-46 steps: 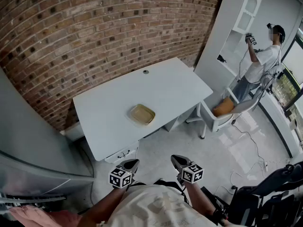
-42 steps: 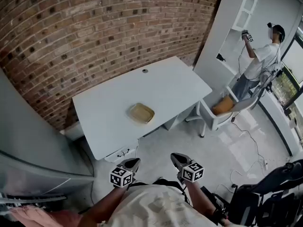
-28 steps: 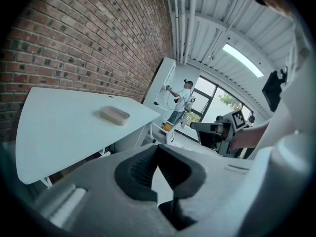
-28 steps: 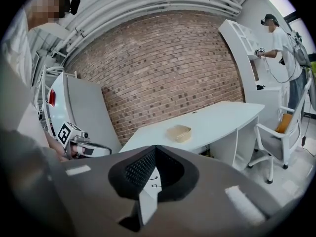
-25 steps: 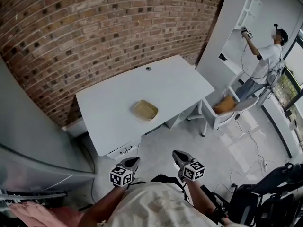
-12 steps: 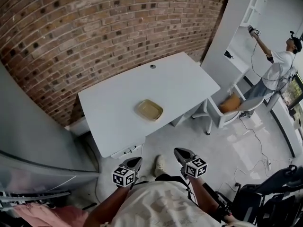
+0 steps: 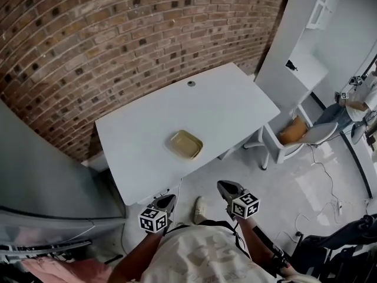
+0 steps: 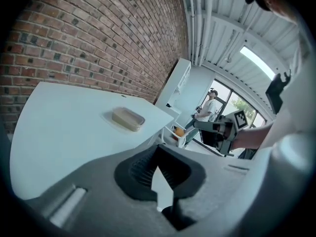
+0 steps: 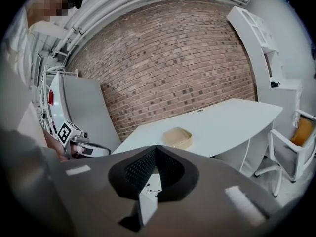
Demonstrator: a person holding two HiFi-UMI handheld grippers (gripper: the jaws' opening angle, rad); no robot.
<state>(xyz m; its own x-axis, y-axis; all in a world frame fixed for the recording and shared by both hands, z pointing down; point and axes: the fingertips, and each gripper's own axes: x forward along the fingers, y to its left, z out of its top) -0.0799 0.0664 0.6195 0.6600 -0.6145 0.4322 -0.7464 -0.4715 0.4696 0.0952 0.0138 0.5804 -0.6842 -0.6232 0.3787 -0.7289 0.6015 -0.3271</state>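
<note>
Two closed, empty tools, the left hand-held gripper point(image 7: 166, 200) and right hand-held gripper point(image 7: 224, 186), are hovering short of the counter point(image 7: 235, 105), leaving its dish point(image 7: 184, 144) untouched.

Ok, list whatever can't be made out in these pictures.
- Inside of the dish: the left gripper view sees it side-on, so its own wall hides the inside. In the head view it is too small to be sure.
- Round spot near the table's far edge: too small in the head view to identify.
- Other person: cut off by the head view's right edge.
</note>
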